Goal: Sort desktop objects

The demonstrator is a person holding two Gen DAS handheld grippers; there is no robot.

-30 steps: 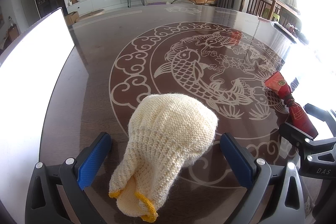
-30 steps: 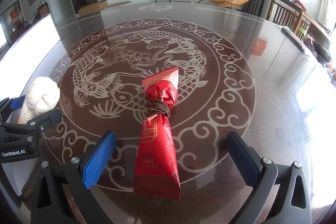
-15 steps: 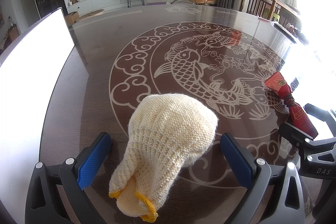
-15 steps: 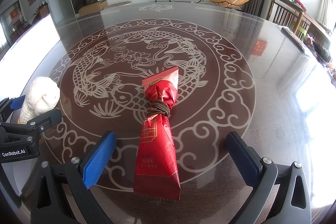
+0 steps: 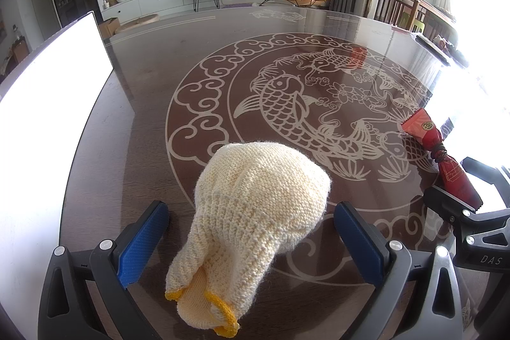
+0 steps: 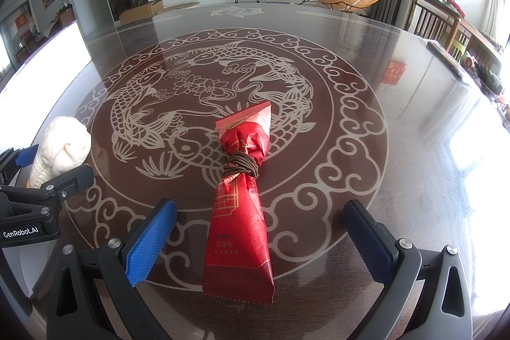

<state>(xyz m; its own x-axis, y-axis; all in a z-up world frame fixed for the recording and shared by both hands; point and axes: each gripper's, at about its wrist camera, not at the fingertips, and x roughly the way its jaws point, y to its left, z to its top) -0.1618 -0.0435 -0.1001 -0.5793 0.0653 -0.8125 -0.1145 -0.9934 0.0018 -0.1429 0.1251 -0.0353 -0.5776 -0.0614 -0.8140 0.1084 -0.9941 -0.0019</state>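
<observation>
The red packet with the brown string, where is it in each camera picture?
Left wrist view: the red packet lies at the far right edge, just past the right gripper.
Right wrist view: the red packet lies bottom centre, between the open fingers of the right gripper.
Shared landmark: the pale fish pattern on the table; the packet's far end lies over it.

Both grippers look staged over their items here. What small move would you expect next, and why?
Probably closing both sets of jaws. The left gripper is open with the cream knitted pouch lying between its blue pads, untouched; the right gripper is open astride the red tied packet. Both items rest on the table, already centred.
</observation>
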